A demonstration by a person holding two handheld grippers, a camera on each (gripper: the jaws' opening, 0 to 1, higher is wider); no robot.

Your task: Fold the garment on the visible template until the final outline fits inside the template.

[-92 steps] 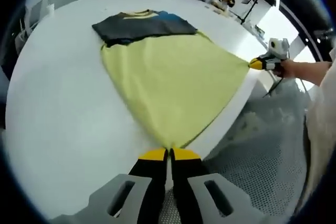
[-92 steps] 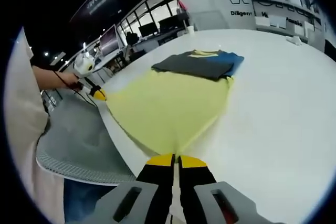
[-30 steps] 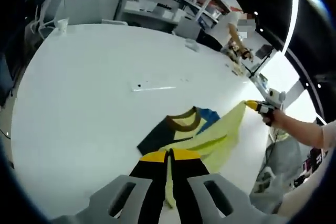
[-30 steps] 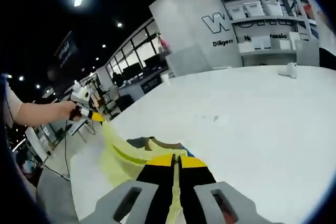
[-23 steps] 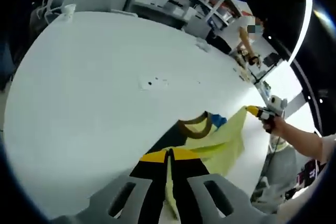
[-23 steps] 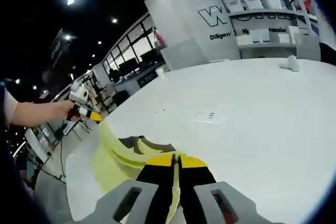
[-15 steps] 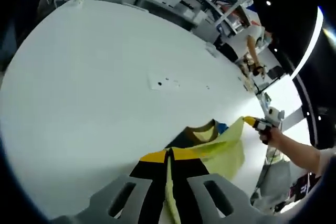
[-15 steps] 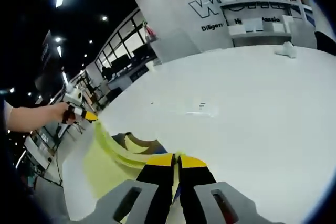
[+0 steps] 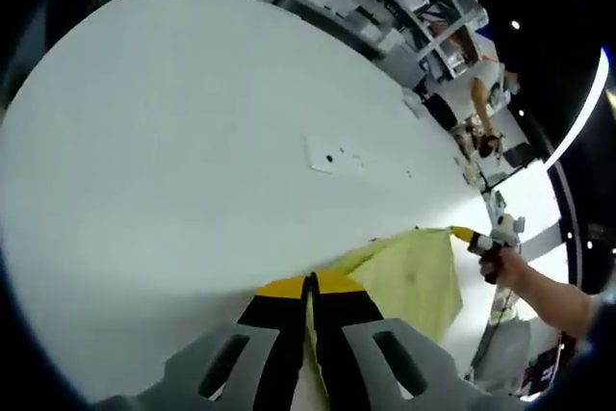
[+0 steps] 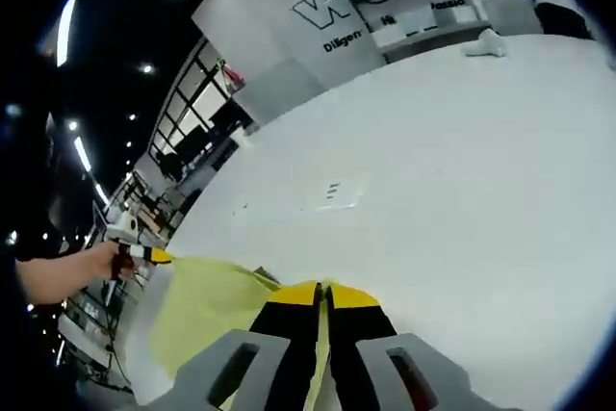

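In the left gripper view, the left gripper [image 9: 310, 286] has its jaws pressed together on the yellow garment [image 9: 414, 271], which stretches toward 3 o'clock over the white table [image 9: 173, 141] to the right gripper [image 9: 467, 234]. In the right gripper view, the right gripper [image 10: 322, 293] pinches the garment [image 10: 197, 310] likewise, the fabric spreading toward 9 o'clock.

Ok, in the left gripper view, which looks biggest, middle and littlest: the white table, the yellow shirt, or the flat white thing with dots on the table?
1. The white table looks biggest by far.
2. The yellow shirt is in the middle.
3. The flat white thing with dots looks littlest, though it lies farther from the camera, so it may be bigger than it seems.
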